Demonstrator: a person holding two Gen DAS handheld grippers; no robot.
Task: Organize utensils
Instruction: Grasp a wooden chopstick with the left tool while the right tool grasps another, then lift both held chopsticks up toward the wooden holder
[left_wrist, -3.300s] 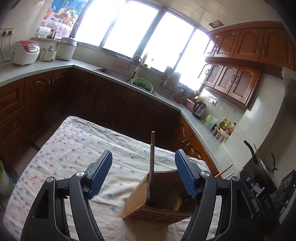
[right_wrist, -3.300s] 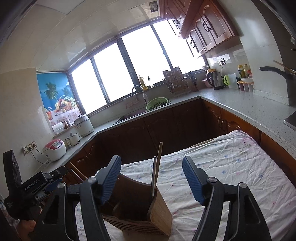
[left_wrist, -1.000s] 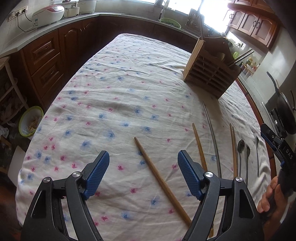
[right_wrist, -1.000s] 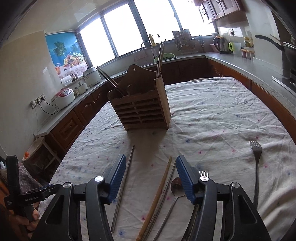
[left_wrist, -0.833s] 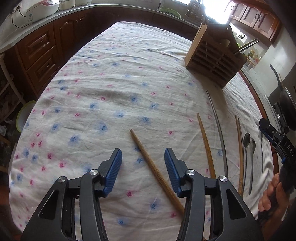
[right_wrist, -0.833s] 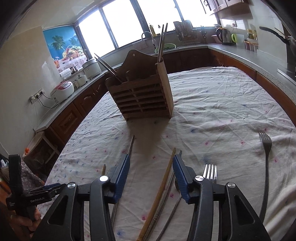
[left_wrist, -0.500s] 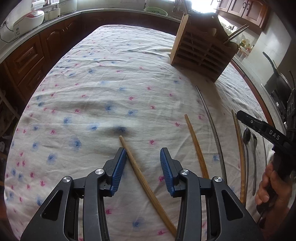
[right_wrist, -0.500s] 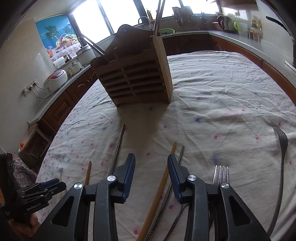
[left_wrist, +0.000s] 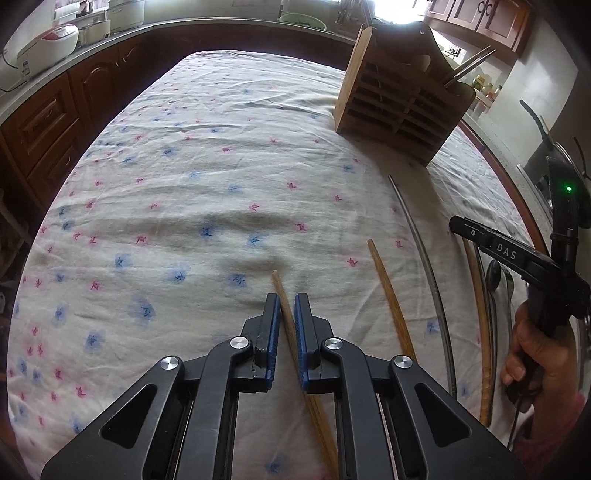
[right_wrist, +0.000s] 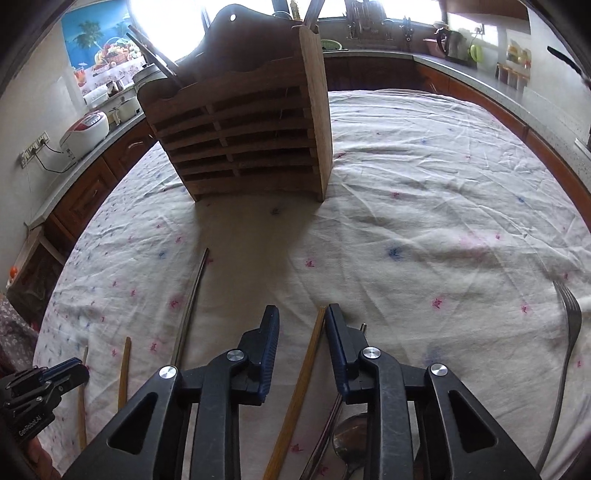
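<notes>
Left wrist: left gripper (left_wrist: 287, 308) closing on wooden chopstick (left_wrist: 291, 332); right gripper (right_wrist: 301, 321) closing around another, unclamped; next, lift to holder (right_wrist: 240, 122).

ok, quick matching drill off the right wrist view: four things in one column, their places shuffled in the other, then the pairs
Things:
1. wooden holder
2. fork
3. metal chopstick
4. rice cooker

Places:
A. on the counter, off the table
B. lying alone near the right edge of the cloth
C. standing upright at the far end of the cloth, utensils sticking out of it
D. lying flat on the cloth in front of the holder, one end toward it

Pairs: 1-C, 2-B, 3-D, 4-A
</notes>
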